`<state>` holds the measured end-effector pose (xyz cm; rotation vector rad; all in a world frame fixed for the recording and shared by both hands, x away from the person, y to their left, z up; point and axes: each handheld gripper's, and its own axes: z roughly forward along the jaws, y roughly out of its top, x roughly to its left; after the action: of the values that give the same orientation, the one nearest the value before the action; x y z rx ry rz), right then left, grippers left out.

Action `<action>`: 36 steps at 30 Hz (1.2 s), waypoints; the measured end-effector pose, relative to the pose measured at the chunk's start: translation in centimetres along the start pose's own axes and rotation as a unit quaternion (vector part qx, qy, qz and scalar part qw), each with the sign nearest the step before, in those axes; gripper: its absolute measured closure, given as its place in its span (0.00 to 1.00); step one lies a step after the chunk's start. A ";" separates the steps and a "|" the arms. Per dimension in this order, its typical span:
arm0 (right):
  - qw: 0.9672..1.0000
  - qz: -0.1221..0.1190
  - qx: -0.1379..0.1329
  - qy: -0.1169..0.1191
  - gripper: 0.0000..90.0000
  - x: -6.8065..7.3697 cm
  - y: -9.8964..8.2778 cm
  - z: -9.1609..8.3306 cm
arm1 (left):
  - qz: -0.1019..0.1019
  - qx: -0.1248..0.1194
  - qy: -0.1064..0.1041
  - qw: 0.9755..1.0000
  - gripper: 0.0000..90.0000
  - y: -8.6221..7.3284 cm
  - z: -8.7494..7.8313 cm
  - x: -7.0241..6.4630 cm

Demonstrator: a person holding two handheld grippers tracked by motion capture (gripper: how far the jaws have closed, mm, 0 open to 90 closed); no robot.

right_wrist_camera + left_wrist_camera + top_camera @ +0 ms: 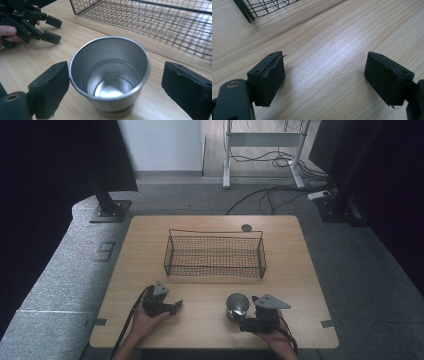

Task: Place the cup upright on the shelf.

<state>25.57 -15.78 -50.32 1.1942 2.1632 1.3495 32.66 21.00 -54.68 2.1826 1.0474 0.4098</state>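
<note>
A shiny steel cup [110, 75] is standing upright on the wood-grain surface [300, 270], between the right gripper [115, 87]'s wide jaws; the left gripper [324, 77], at nine o'clock, is gaping empty.

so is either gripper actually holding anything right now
No, nothing is held. The right gripper is open, its jaws either side of the steel cup but not clamped. The left gripper is open over bare table.

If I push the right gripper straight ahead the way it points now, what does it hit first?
The steel cup. It stands upright between the open jaws of the right gripper, directly in line. The left pad looks at or near its wall; the right pad stands clear. The wire basket lies beyond.
</note>
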 end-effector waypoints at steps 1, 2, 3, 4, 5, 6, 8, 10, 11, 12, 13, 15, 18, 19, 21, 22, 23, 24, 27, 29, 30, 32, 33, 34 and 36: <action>1.000 0.000 0.003 0.003 0.07 0.0 0.0 0.3 | 0.000 0.000 0.000 1.000 0.18 0.0 0.0 0.0; 1.000 -0.002 0.005 0.002 0.07 0.1 0.1 0.6 | 0.000 0.000 0.000 1.000 0.18 0.0 0.0 0.0; 1.000 -0.003 0.007 0.002 0.07 0.2 0.1 0.8 | 0.000 0.000 0.000 1.000 0.18 0.0 0.0 0.0; 1.000 -0.005 0.007 0.000 0.07 0.3 0.1 0.9 | 0.000 0.000 0.000 1.000 0.18 0.0 0.0 0.0; 1.000 -0.008 0.009 0.001 0.07 0.4 0.1 1.0 | 0.000 0.000 0.000 1.000 0.19 0.0 0.0 0.0; 1.000 -0.009 0.010 0.001 0.07 0.5 0.1 1.1 | 0.000 0.001 0.000 1.000 0.19 0.0 0.0 0.0; 1.000 -0.013 0.010 0.000 0.07 0.6 0.1 1.3 | 0.000 0.001 0.000 1.000 0.18 0.0 0.0 0.0; 1.000 -0.014 0.011 -0.002 0.06 0.8 0.1 1.5 | 0.000 0.000 0.000 1.000 0.18 0.0 0.0 0.0; 1.000 -0.014 0.012 -0.004 0.06 0.8 0.1 1.6 | 0.000 0.000 0.000 1.000 0.18 0.0 0.0 0.0; 1.000 -0.015 0.013 -0.005 0.06 0.8 0.1 1.7 | 0.000 0.000 0.000 1.000 0.18 0.0 0.0 0.0; 1.000 -0.016 0.015 -0.004 0.06 0.9 0.1 1.9 | 0.000 0.000 0.000 1.000 0.18 0.0 0.0 0.0; 1.000 -0.019 0.019 -0.005 0.05 0.9 0.0 2.2 | 0.001 0.001 0.000 1.000 0.18 0.0 0.0 0.0; 0.999 -0.022 0.026 -0.006 0.06 0.9 -0.1 2.8 | 0.001 0.001 0.000 1.000 0.18 0.0 0.0 0.0; 0.999 -0.024 0.026 -0.009 0.08 1.0 -0.1 2.9 | 0.001 0.001 0.000 1.000 0.18 0.0 0.0 0.0; 0.999 -0.030 0.023 -0.016 0.13 1.1 -0.2 3.0 | 0.001 0.001 0.000 1.000 0.18 0.0 0.0 0.0; 0.999 -0.037 0.022 -0.025 0.15 1.2 -0.3 3.0 | 0.001 0.001 0.000 1.000 0.18 0.0 0.0 0.0; 0.998 -0.042 0.023 -0.032 0.15 1.3 -0.3 3.0 | 0.001 0.001 0.000 1.000 0.18 0.0 0.0 0.0; 0.998 -0.045 0.024 -0.034 0.16 1.3 -0.3 3.0 | 0.001 0.001 0.000 1.000 0.18 0.0 0.0 0.0; 0.998 -0.047 0.024 -0.034 0.16 1.3 -0.4 3.0 | 0.001 0.001 0.000 1.000 0.18 0.0 0.0 0.0; 0.998 -0.049 0.025 -0.032 0.16 1.3 -0.4 2.9 | 0.001 0.001 0.000 1.000 0.18 0.0 0.0 0.0; 0.998 -0.050 0.025 -0.032 0.16 1.3 -0.3 2.9 | 0.001 0.001 0.000 1.000 0.18 0.0 0.0 0.0; 0.998 -0.053 0.025 -0.030 0.16 1.3 -0.3 3.0 | 0.001 0.001 0.000 1.000 0.18 0.0 0.0 0.0; 0.998 -0.054 0.024 -0.028 0.16 1.3 -0.3 3.0 | 0.001 0.001 0.000 1.000 0.18 0.0 0.0 0.0; 0.998 -0.055 0.024 -0.028 0.16 1.3 -0.3 3.0 | 0.001 0.001 0.000 1.000 0.18 0.0 0.0 0.0; 0.998 -0.056 0.025 -0.026 0.16 1.2 -0.3 3.0 | 0.001 0.001 0.000 1.000 0.18 0.0 0.0 0.0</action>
<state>26.58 -13.16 -51.88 1.0963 2.2034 1.2129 32.67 21.01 -54.67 2.1859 1.0466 0.4104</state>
